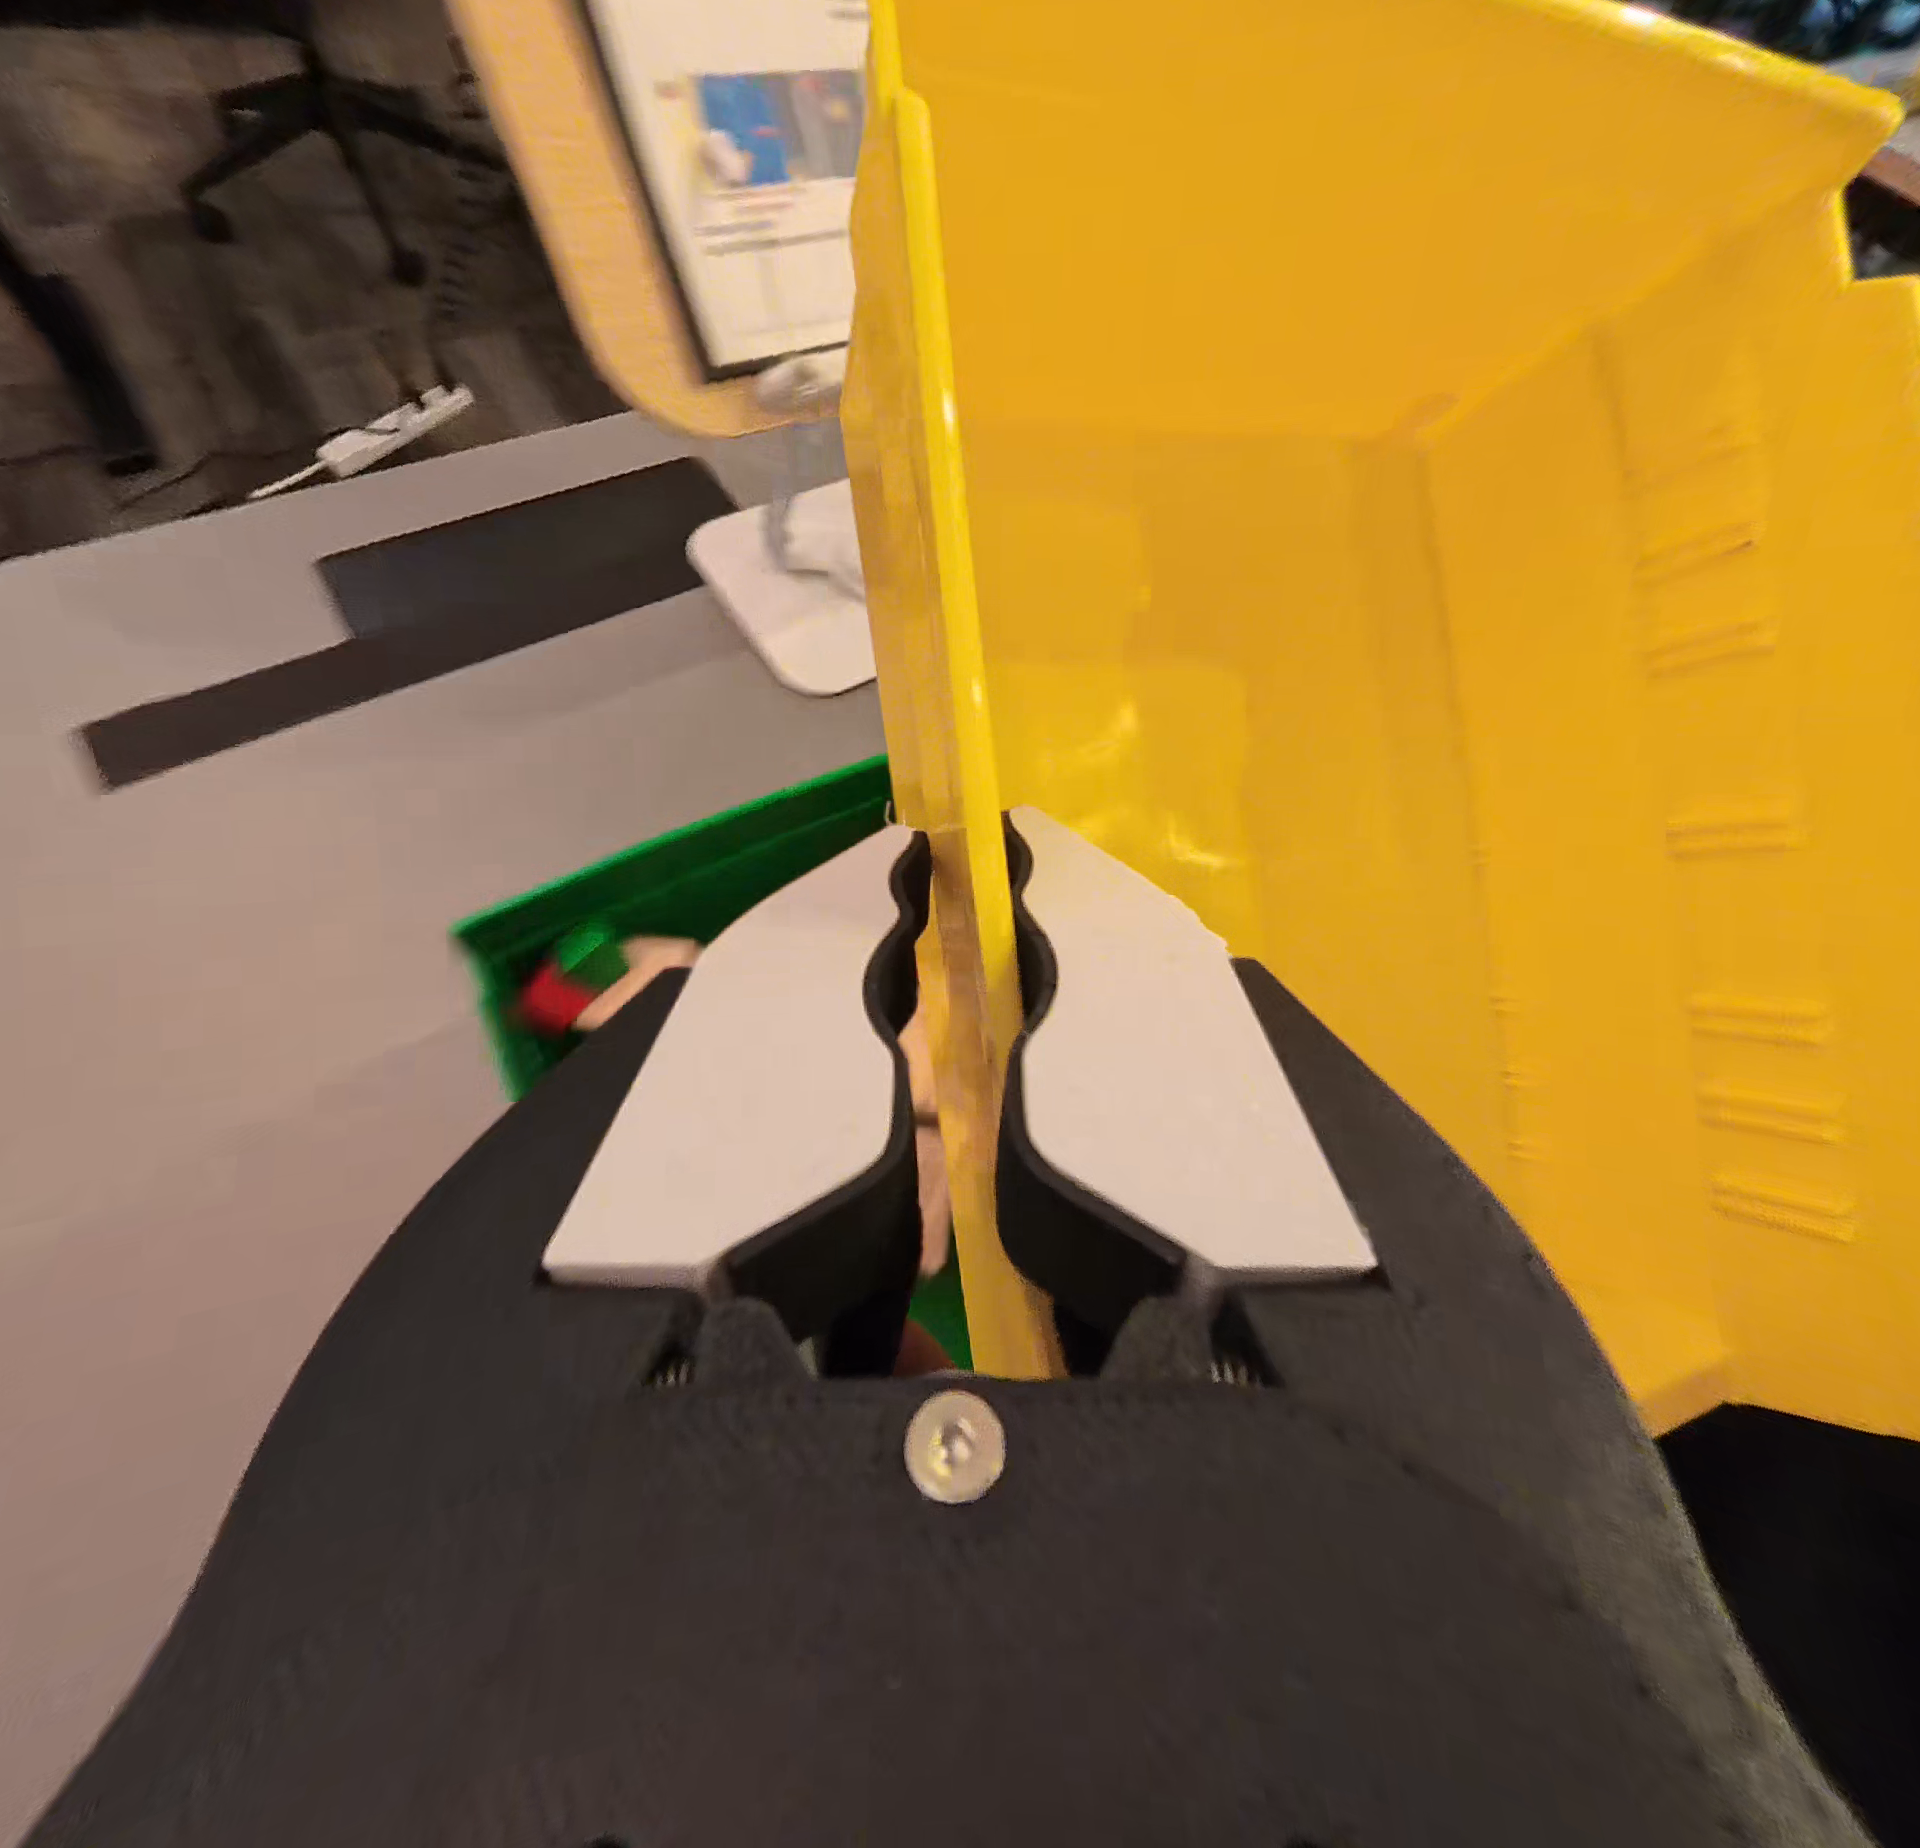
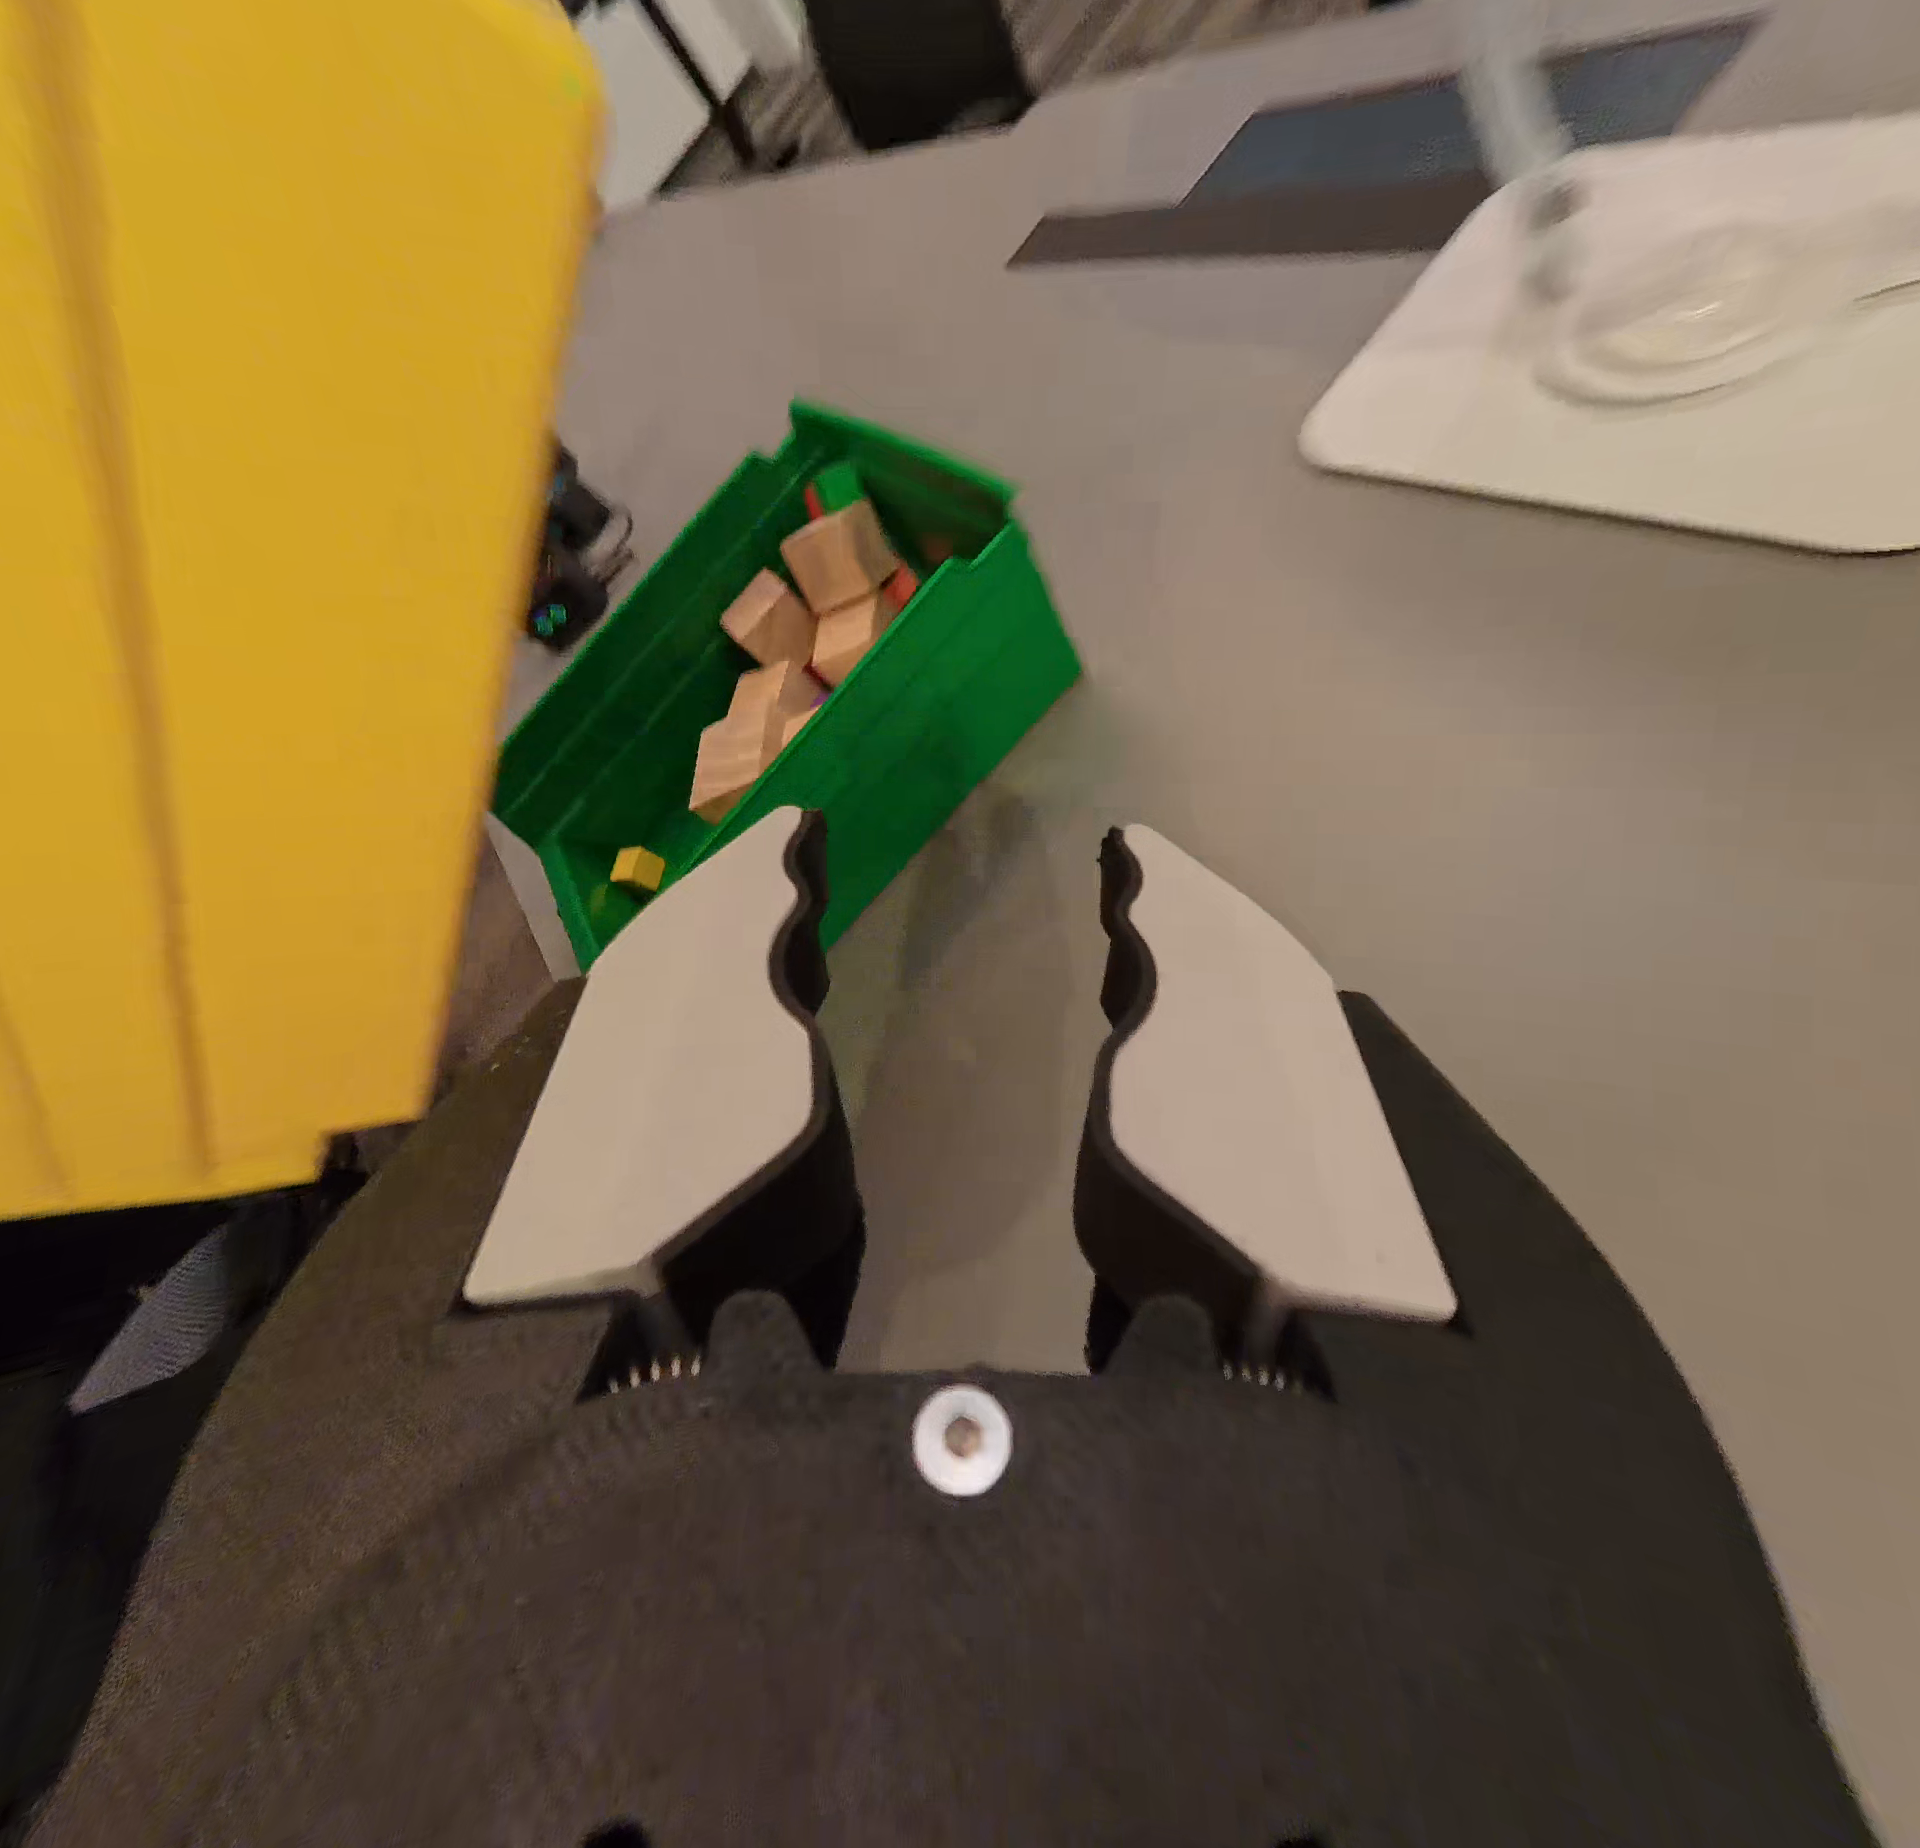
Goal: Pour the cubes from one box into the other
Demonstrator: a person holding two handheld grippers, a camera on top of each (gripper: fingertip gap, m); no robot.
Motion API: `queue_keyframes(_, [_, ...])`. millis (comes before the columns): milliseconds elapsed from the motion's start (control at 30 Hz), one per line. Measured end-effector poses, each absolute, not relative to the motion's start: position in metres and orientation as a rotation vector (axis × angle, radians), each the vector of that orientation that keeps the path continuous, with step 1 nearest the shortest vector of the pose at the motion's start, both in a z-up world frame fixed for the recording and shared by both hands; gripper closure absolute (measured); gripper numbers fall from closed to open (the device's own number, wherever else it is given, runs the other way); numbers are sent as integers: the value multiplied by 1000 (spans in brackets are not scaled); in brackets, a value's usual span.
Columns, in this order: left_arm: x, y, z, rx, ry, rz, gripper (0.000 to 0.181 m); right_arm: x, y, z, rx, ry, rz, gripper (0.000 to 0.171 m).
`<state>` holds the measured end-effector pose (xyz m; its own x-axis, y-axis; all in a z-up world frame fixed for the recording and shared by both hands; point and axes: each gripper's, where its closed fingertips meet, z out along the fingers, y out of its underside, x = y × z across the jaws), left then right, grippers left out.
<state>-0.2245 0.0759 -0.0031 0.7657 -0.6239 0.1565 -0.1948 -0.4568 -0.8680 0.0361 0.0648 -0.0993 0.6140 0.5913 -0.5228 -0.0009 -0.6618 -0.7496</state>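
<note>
In the left wrist view, the left gripper has its 2 fingers clamped on a thin side wall of the yellow box, which fills the right half of the frame, tipped up, its inside showing no cubes. Below and left of the fingers, a corner of the green box peeks out on the grey worktop, with blurred red and wooden pieces inside. A dark strip lies on the worktop at centre left, and a white pad sits beyond it.

In the right wrist view, the right gripper has its fingers spread apart with nothing between them, only worktop showing in the gap. The green box rests on the worktop at centre frame, just ahead of the left fingertip, holding the cubes: several wooden ones piled in its far half, plus a small yellow cube at its near end. The yellow box fills the left of the frame, raised above the worktop.
</note>
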Motion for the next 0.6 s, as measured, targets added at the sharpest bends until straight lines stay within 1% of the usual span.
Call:
queue_keyframes(33, [-196, 79, -5, -2011, 649, -601, 169, 60, 66, -89, -2102, -439, 1023, 125])
queue_keyframes(133, [-118, 85, -19, -2007, 760, -636, 170, 136, 72, -55, -2061, -329, 899, 125])
queue_keyframes(200, [-72, 86, -38, -2038, 818, -682, 170, 184, 73, -39, -2024, -242, 820, 125])
queue_keyframes(300, [-23, 82, -72, -2079, 899, -686, 171, 219, 62, -34, -2025, -214, 835, 123])
queue_keyframes(433, [15, 68, -115, -2137, 975, -655, 169, 244, 61, -41, -2063, -195, 761, 123])
queue_keyframes(600, [24, 69, -169, -2263, 860, -636, 168, 246, 65, -57, -2110, -205, 762, 124])
